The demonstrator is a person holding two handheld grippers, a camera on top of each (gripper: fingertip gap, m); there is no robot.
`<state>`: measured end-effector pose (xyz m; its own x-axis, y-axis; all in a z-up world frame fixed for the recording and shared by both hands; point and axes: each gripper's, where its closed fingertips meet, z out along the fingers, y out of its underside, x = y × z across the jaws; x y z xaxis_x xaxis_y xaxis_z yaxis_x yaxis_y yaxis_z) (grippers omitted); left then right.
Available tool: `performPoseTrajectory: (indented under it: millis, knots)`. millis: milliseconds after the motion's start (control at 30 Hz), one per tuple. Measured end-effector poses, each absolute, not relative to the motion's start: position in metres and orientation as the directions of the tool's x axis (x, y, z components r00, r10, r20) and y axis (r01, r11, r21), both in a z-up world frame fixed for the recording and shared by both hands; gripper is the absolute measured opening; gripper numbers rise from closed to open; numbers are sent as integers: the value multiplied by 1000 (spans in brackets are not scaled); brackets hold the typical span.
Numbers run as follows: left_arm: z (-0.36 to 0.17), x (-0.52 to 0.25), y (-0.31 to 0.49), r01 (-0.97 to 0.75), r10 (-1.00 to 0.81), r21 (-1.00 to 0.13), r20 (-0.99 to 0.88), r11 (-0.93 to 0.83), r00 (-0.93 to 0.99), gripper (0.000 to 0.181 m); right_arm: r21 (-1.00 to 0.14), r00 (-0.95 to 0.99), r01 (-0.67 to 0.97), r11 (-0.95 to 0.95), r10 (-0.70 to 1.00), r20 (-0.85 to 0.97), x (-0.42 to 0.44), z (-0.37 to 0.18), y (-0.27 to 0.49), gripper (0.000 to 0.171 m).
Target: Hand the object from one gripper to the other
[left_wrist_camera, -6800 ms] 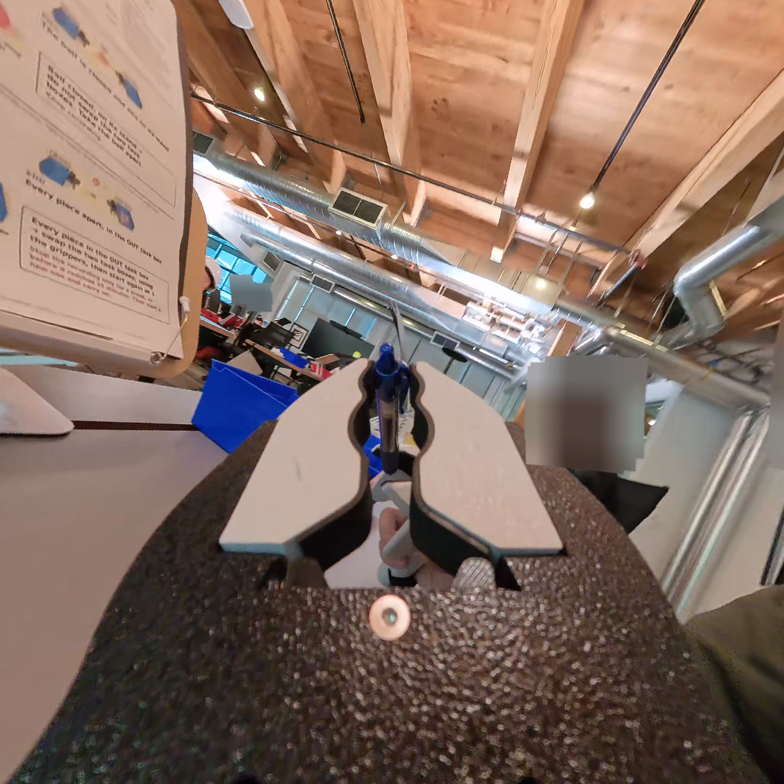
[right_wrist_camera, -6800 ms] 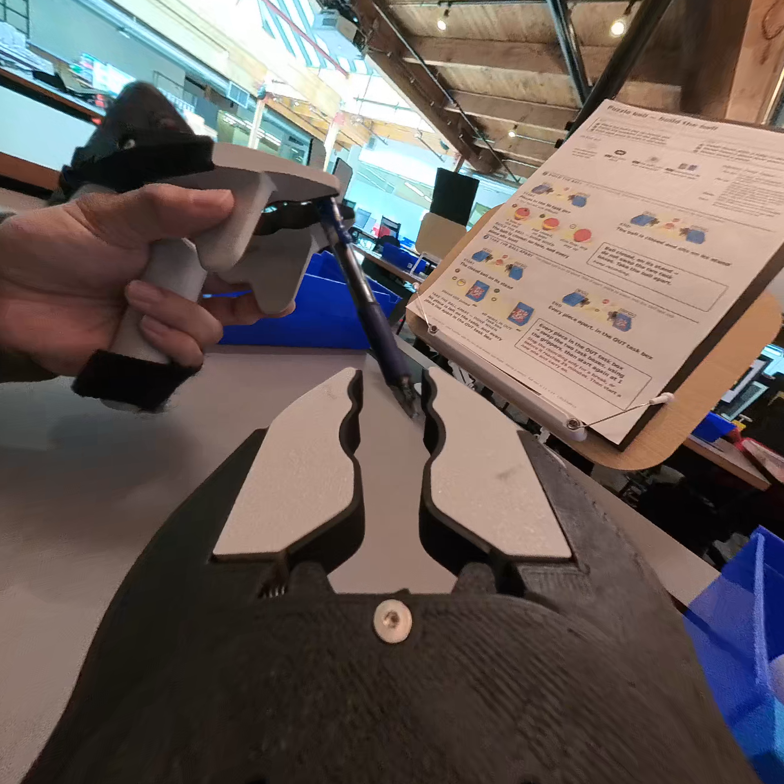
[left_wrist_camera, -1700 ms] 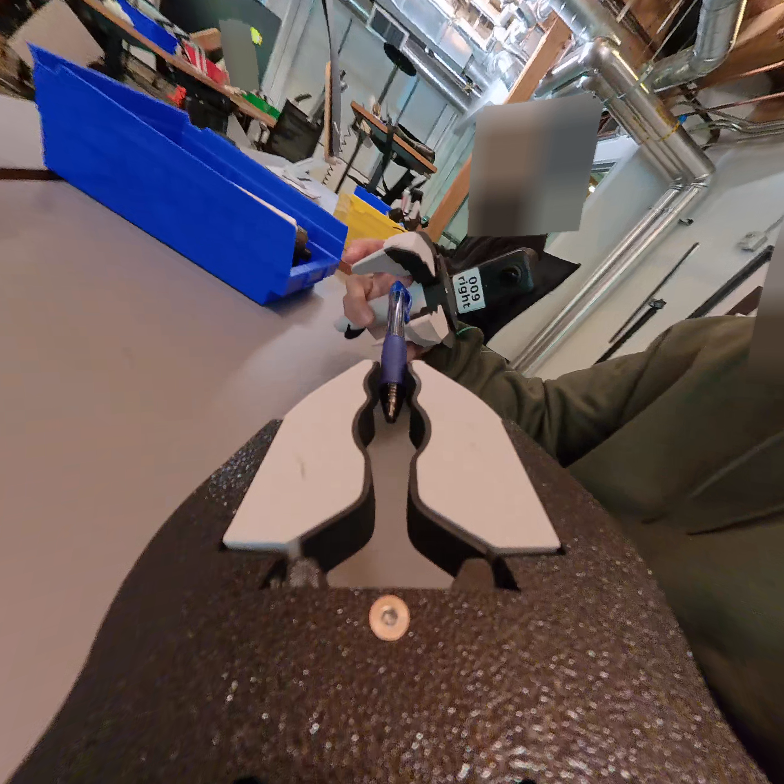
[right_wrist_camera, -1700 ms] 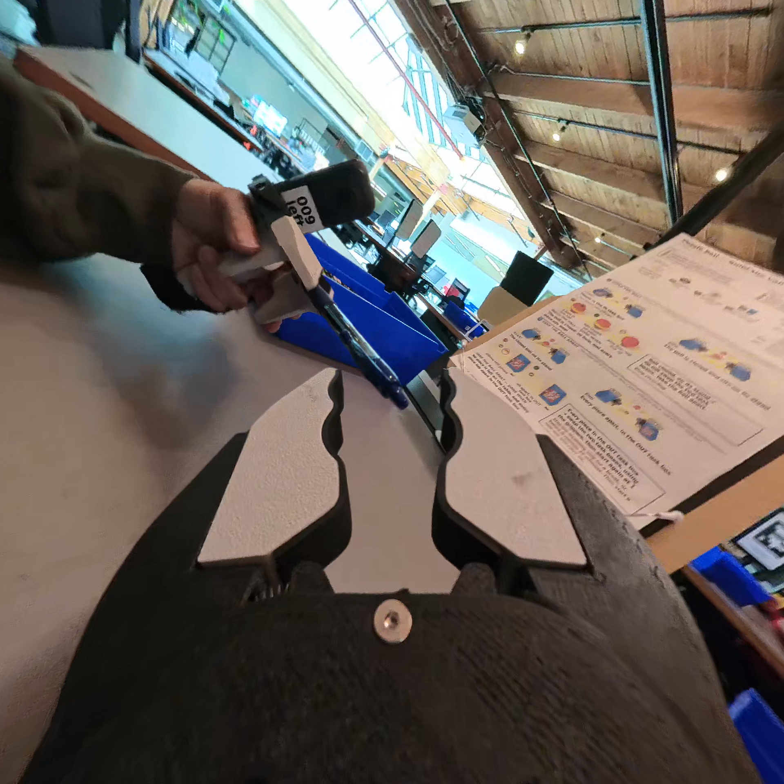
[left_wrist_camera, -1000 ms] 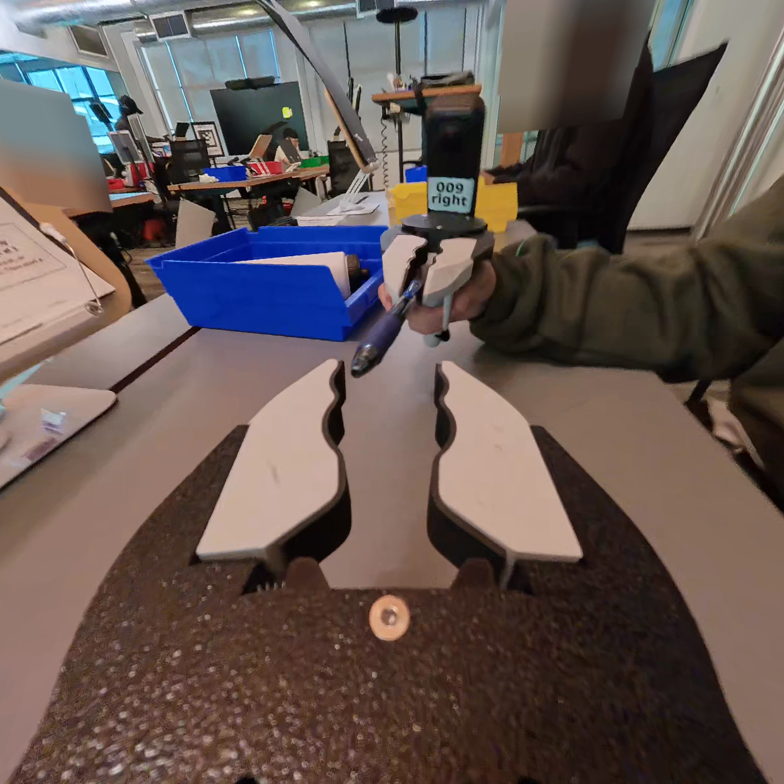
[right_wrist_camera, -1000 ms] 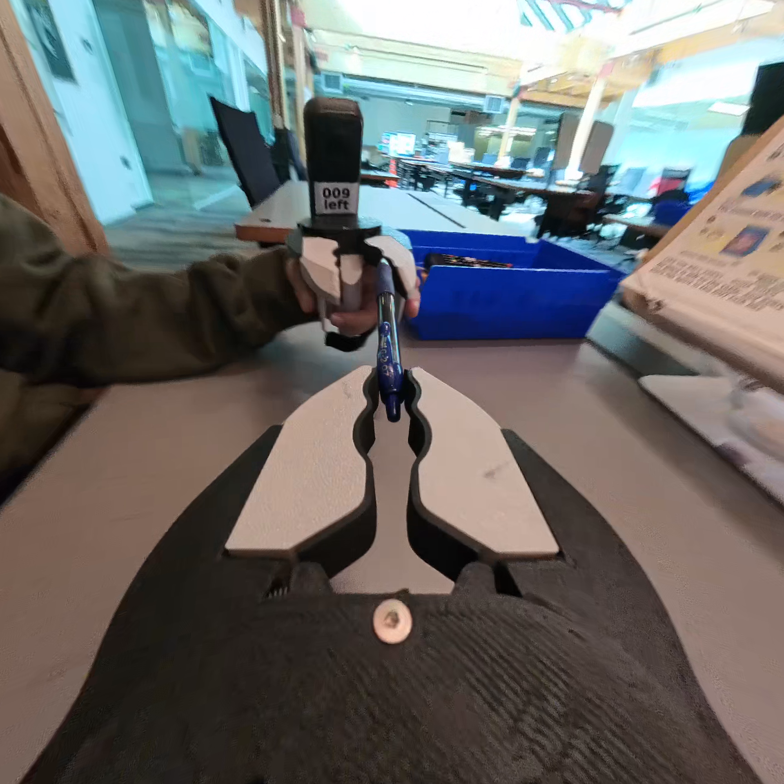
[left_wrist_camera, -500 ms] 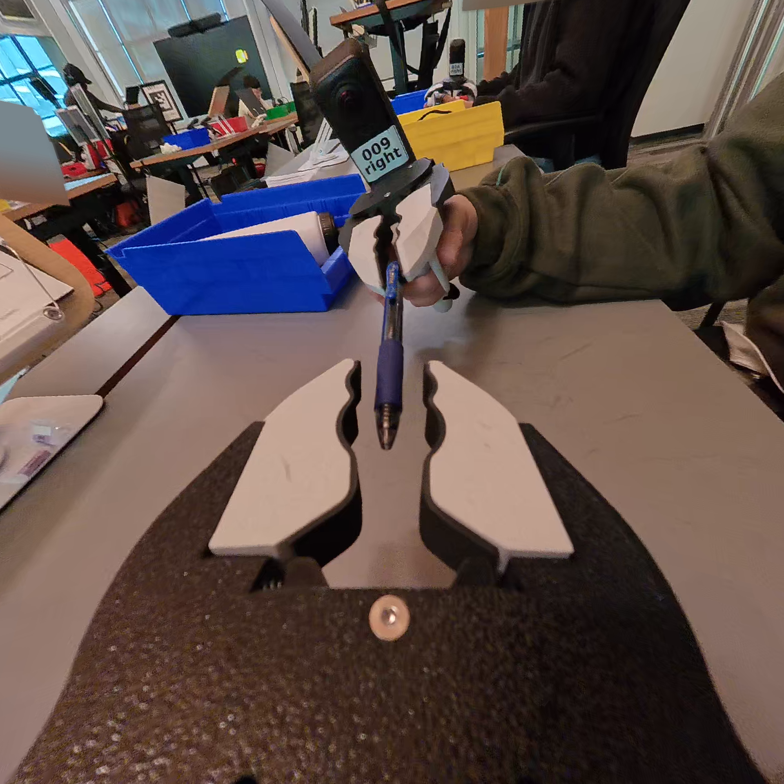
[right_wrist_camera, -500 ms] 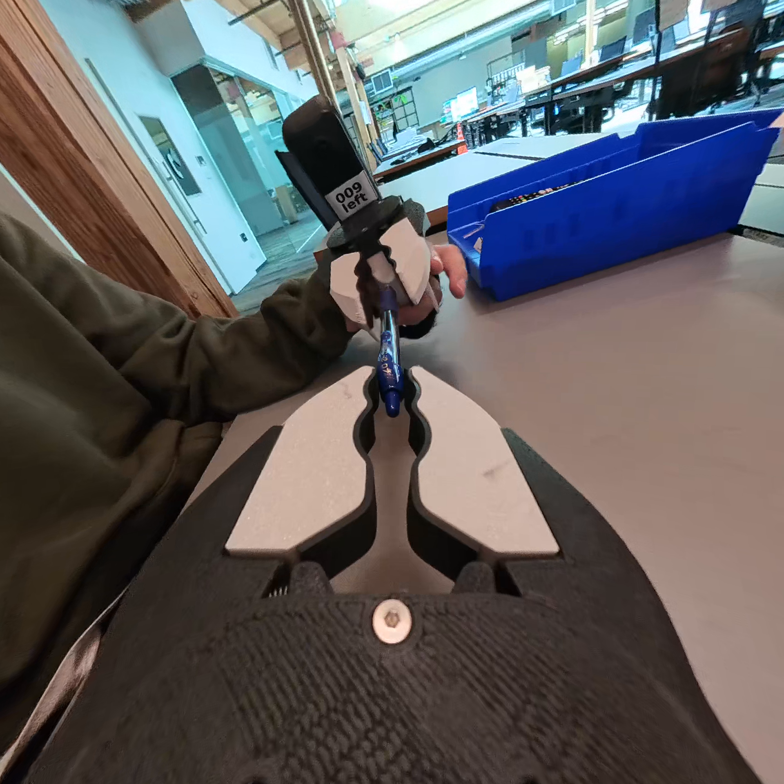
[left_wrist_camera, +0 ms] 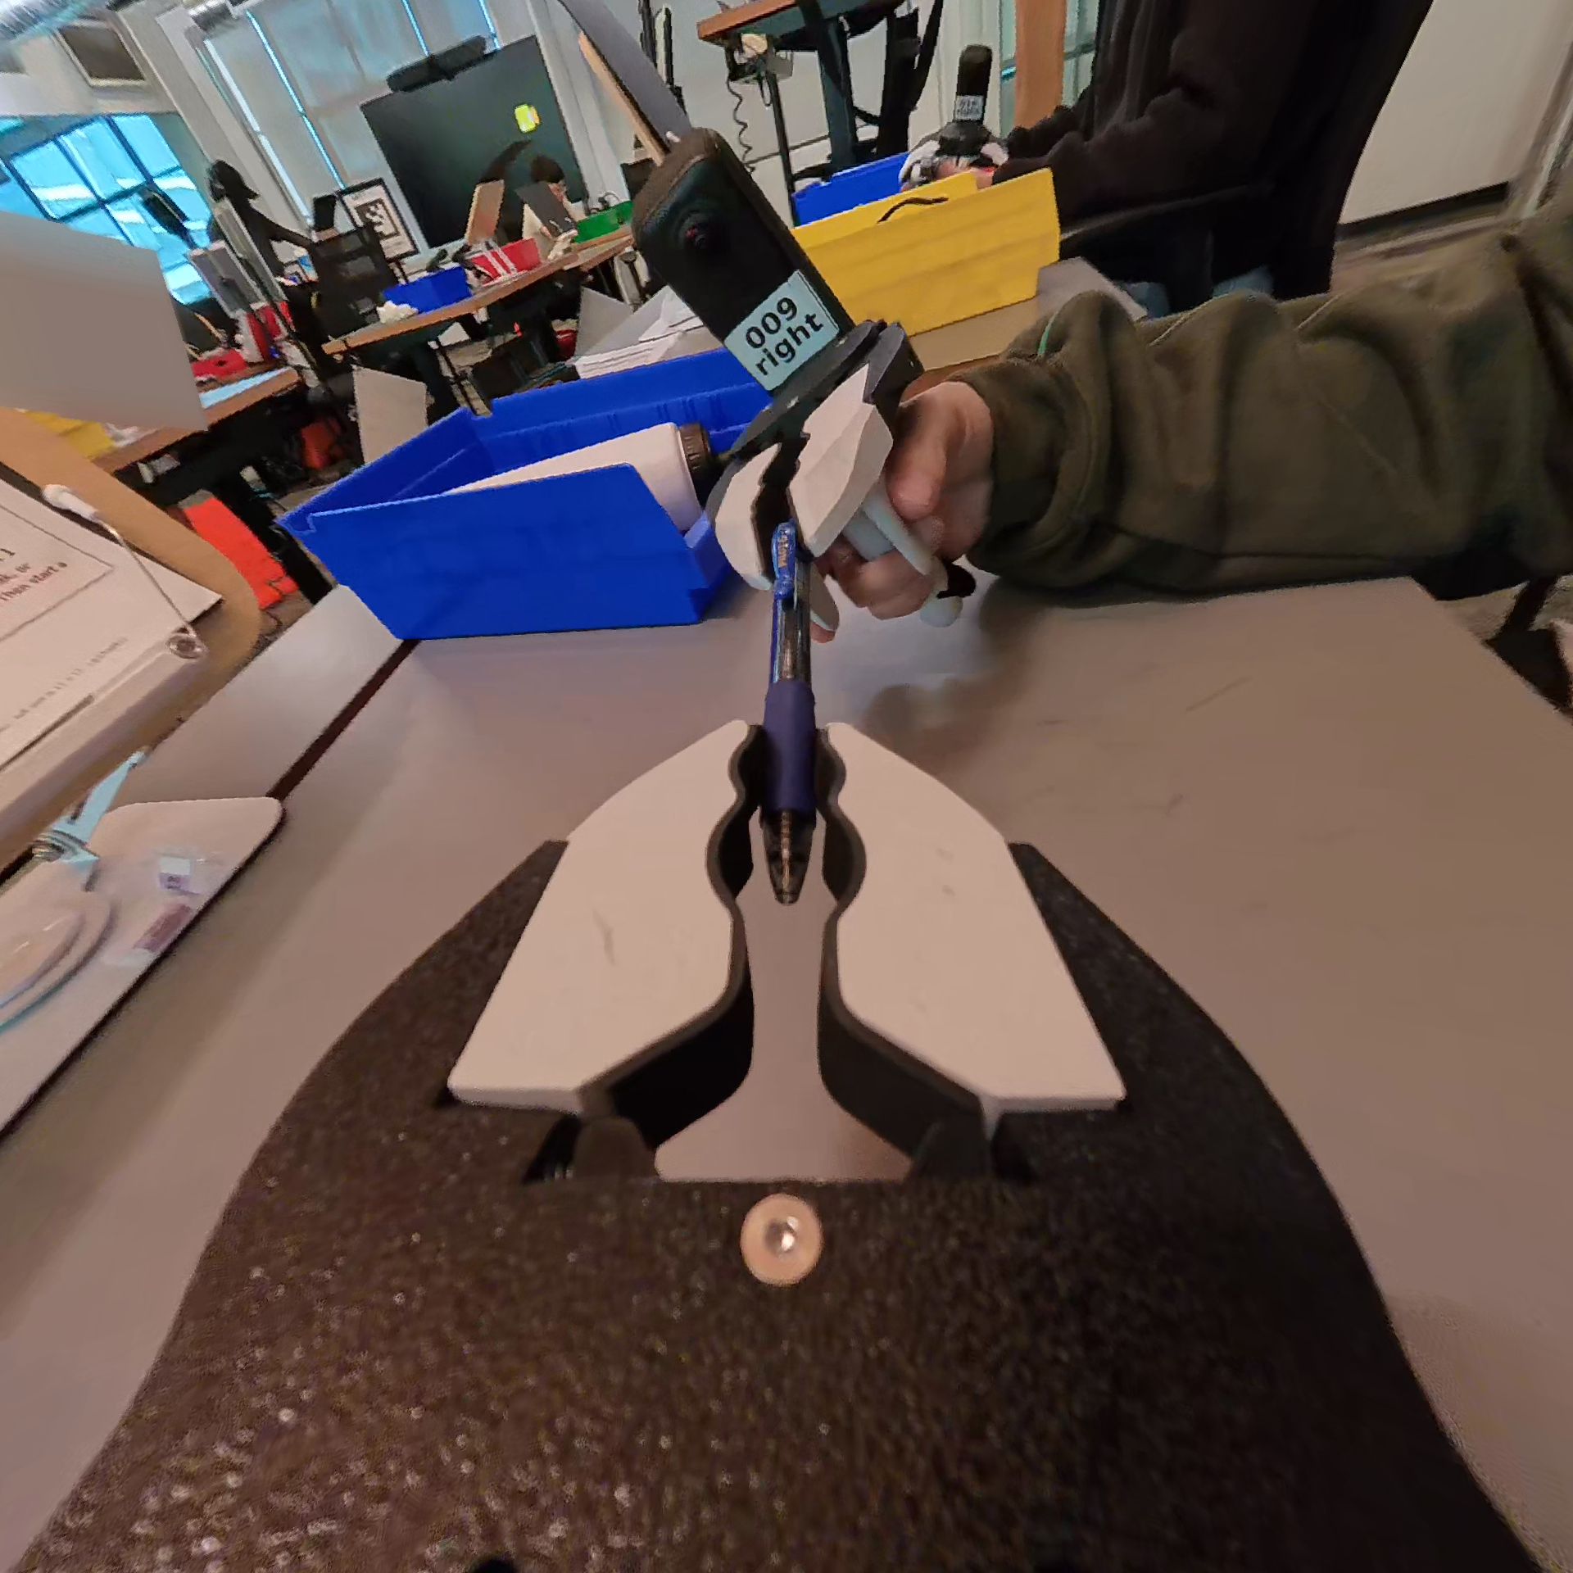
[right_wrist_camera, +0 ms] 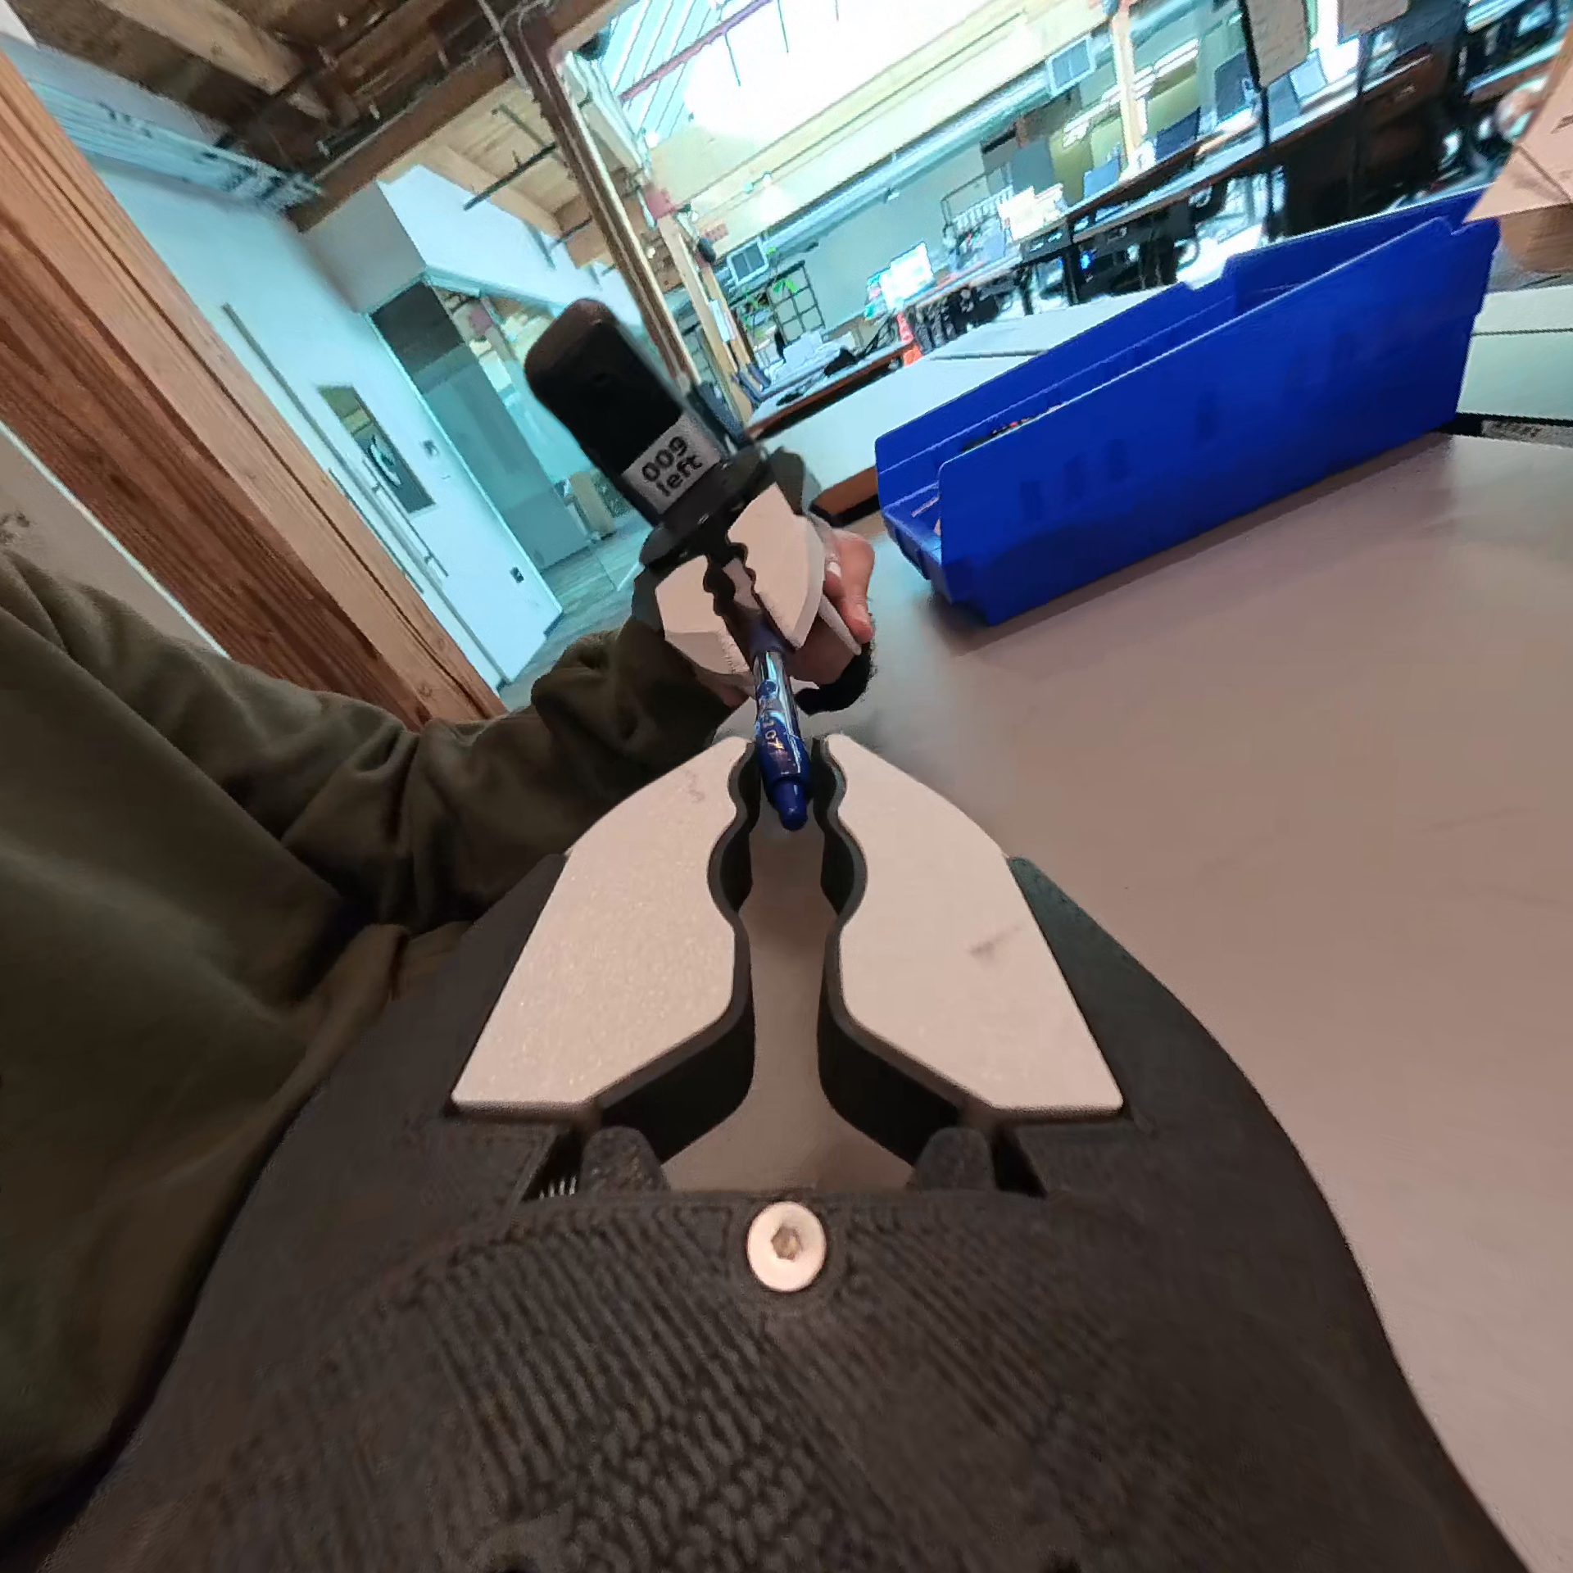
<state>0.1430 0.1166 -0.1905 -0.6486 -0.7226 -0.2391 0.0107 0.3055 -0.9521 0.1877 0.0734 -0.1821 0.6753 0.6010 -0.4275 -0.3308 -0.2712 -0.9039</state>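
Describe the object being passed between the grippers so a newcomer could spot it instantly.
Start at the grey table with the blue bin at its far edge. In front of the bin, two grey-fingered grippers face each other, and a blue pen bridges them. The left gripper closes on its rubber grip near the tip, while the right gripper clamps its clicker end; nothing else is thin or held aloft.

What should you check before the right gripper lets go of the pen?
1. Is the left gripper shut on the rubber grip of the pen? Ok.
2. Does the right gripper hold the pen's other end? Ok.
3. Is the left squeeze strong enough to carry the pen alone? Cannot tell.
4. Is the pen up off the table? Ok, it looks lifted.
5. Is the blue bin off to the side, out of the way? Ok.
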Motion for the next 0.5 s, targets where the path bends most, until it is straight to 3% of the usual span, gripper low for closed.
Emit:
performPoseTrajectory:
  millis: [67,167,267,400,500]
  knots:
    - [-191,146,120,34,-728,-935,-298,354,-617,11,-874,673,-397,-279,559,-485,194,-183,77,15]
    - [-191,151,130,88,-722,-876,-444,474,-531,11,-681,500,-646,-344,483,-719,207,-179,82,46]
    - [-194,157,136,89,-694,-808,-551,582,-463,11,-504,329,-778,-376,441,-835,218,-181,85,44]
    - [-197,158,129,76,-712,-846,-489,528,-503,11,-539,427,-759,-365,346,-835,226,-200,93,60]
    - [-202,156,128,-7,-752,-907,-344,420,-563,11,-647,514,-704,-292,418,-749,226,-187,91,62]
